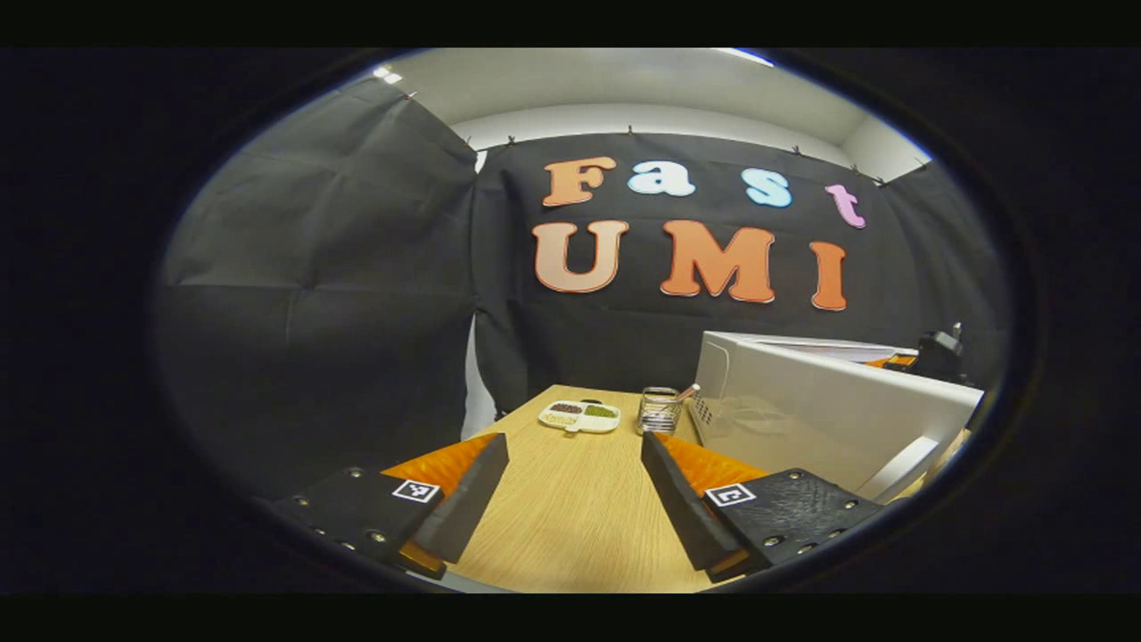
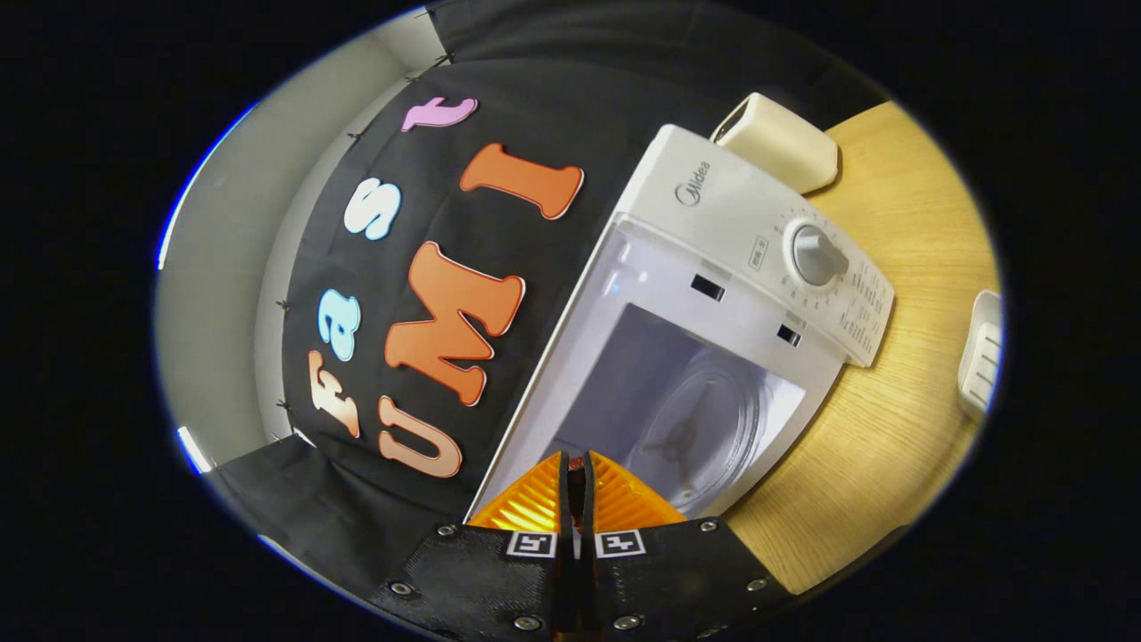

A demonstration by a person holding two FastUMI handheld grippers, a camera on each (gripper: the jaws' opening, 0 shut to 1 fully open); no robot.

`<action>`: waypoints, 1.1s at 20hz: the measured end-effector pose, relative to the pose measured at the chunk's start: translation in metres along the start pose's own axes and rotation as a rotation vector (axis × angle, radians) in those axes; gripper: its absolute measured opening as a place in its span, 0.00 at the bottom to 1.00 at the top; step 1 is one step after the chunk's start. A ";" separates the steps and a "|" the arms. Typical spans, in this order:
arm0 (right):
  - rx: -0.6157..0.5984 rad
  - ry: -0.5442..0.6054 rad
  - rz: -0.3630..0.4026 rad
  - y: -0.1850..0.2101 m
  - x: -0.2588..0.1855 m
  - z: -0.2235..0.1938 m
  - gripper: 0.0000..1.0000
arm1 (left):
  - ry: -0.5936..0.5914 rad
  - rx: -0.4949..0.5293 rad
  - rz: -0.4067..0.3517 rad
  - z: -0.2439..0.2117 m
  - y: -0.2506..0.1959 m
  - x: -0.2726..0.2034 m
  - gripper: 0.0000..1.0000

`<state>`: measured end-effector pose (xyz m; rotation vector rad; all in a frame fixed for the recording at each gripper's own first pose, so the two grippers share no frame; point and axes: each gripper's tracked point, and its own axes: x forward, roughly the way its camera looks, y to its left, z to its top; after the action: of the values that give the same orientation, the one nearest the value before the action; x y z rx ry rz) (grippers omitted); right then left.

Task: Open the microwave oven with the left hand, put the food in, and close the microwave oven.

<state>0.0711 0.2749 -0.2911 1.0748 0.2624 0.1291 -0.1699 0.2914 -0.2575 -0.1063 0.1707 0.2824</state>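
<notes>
The white microwave [image 2: 740, 214] stands with its door swung out, and the right gripper view looks into its cavity [image 2: 624, 374] with the glass turntable [image 2: 713, 428] bare. My right gripper [image 2: 575, 459] is shut just before the cavity's mouth, with nothing seen between its fingers. In the left gripper view the open door [image 1: 829, 419] with its handle [image 1: 900, 468] juts out on the right. My left gripper [image 1: 574, 441] hangs open over the wooden table [image 1: 579, 517], left of the door and apart from it. The food, a white divided dish [image 1: 579, 415], sits at the table's far end.
A clear glass holder [image 1: 660, 410] with utensils stands between the dish and the microwave. A cream box [image 2: 780, 143] lies by the microwave's control side, near its dial [image 2: 816, 254]. A white ribbed object [image 2: 980, 357] sits at the table's edge. Black cloth walls close the booth.
</notes>
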 end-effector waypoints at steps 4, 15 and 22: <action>-0.033 -0.032 -0.016 -0.008 0.030 -0.003 0.01 | 0.011 -0.010 0.002 -0.005 0.006 0.009 0.92; -0.388 0.022 -0.207 -0.057 0.061 -0.013 0.17 | 0.011 -0.016 -0.009 -0.004 0.002 0.008 0.93; -0.644 0.043 -0.237 -0.060 0.041 0.015 0.40 | 0.020 -0.028 -0.026 -0.004 -0.008 0.004 0.93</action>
<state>0.1128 0.2434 -0.3436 0.3978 0.3541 0.0188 -0.1647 0.2846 -0.2618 -0.1391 0.1852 0.2580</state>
